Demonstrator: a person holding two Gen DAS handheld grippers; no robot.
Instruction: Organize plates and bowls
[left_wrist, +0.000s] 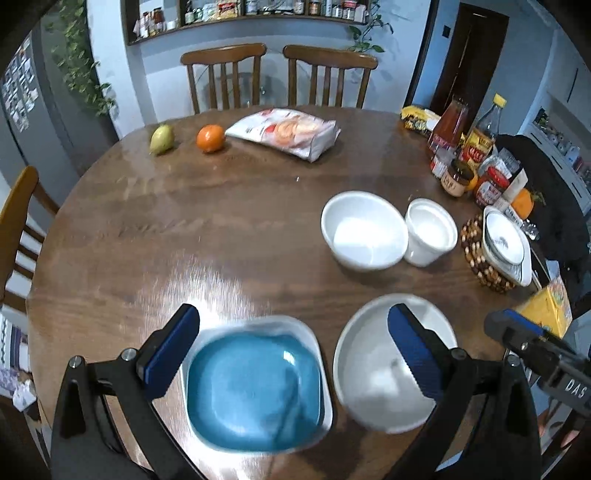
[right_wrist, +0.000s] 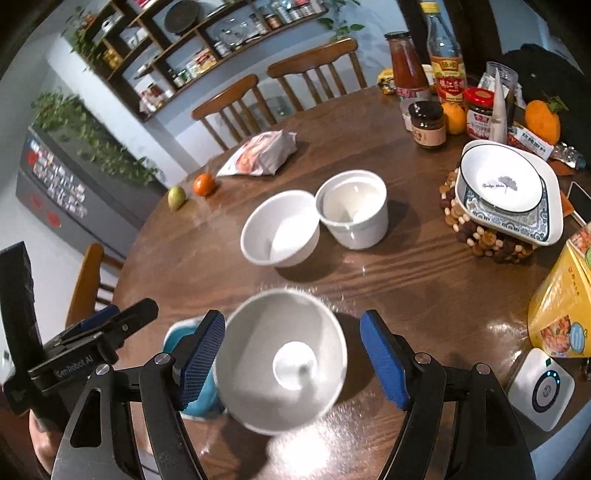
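Showing only in the left view, the blue plate (left_wrist: 255, 384) lies between the left hand-held gripper (left_wrist: 295, 354)'s parted jaws.

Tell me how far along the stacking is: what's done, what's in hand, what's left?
Done: a bowl sits stacked on two plates on the trivet.
In hand: nothing gripped. The right gripper is open around a white bowl; the left gripper is open over the blue dish.
Left: those two, plus a bowl and a cup mid-table, remain loose.

Bare table (left_wrist: 184, 206) left of white bowls (left_wrist: 364, 230).
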